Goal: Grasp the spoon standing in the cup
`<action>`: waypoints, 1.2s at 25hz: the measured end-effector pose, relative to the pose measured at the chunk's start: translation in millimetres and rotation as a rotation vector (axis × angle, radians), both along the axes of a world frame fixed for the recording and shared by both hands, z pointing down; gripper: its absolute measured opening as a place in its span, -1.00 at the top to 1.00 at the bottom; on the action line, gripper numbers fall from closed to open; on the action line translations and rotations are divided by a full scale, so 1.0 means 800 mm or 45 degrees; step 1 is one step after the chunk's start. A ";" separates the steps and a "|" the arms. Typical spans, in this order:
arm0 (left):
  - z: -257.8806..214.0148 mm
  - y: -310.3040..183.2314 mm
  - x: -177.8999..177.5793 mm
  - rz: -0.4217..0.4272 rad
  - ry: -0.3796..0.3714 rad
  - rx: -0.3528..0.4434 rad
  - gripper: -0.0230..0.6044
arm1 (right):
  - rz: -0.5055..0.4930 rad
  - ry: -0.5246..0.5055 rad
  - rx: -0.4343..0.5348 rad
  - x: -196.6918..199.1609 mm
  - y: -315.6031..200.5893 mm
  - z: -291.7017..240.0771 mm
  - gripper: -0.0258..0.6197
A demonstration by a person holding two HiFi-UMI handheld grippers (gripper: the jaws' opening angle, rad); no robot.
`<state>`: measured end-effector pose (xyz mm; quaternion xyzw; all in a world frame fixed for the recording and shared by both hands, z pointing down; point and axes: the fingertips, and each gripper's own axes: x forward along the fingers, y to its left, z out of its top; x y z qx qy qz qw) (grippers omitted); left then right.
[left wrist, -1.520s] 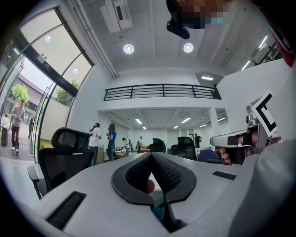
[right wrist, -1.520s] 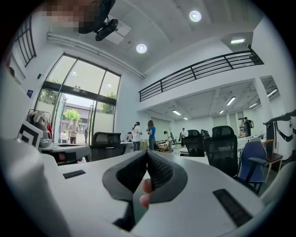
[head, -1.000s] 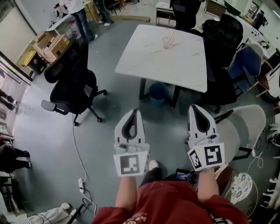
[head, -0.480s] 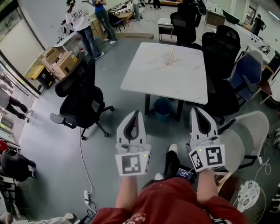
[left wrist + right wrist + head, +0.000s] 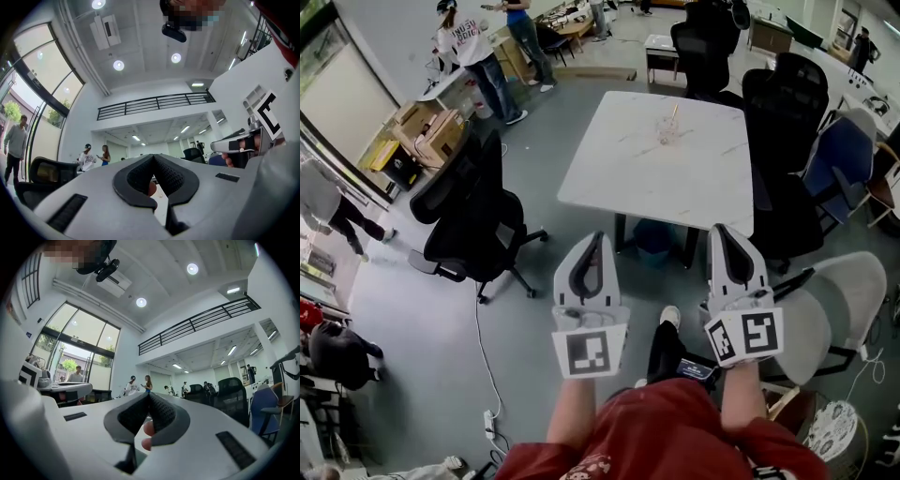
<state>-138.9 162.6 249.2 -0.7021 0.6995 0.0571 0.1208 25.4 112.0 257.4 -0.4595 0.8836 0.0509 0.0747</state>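
Far ahead in the head view, a clear glass cup (image 5: 668, 135) stands on a white square table (image 5: 656, 178), near its far side. A thin light-coloured spoon (image 5: 674, 113) stands up out of it, leaning right. My left gripper (image 5: 597, 237) and right gripper (image 5: 718, 231) are held side by side low over the floor, well short of the table. Both are shut with nothing in them. In the left gripper view the left gripper (image 5: 152, 157) has its black pads pressed together at the tip. The right gripper (image 5: 149, 395) looks the same in the right gripper view.
A black office chair (image 5: 473, 211) stands left of the table, and more black chairs (image 5: 792, 103) are at its right and far side. A pale chair (image 5: 834, 300) is close on my right. A blue bin (image 5: 653, 240) sits under the table. People (image 5: 473, 47) and cardboard boxes (image 5: 431, 127) are at back left.
The table with the cup has slid lower and nearer in the head view as I walk towards it. Both grippers keep their pose and stay shut.
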 end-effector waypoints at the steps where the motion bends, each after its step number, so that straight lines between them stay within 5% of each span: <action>1: 0.001 -0.014 0.001 -0.001 -0.001 -0.002 0.90 | -0.002 -0.001 -0.006 0.000 -0.014 0.002 0.88; 16: 0.008 -0.269 0.040 0.050 0.002 -0.096 0.90 | 0.059 0.003 -0.106 0.033 -0.262 0.024 0.88; 30: -0.012 -0.410 0.086 0.057 -0.019 -0.083 0.90 | 0.046 -0.052 -0.119 0.078 -0.404 0.010 0.88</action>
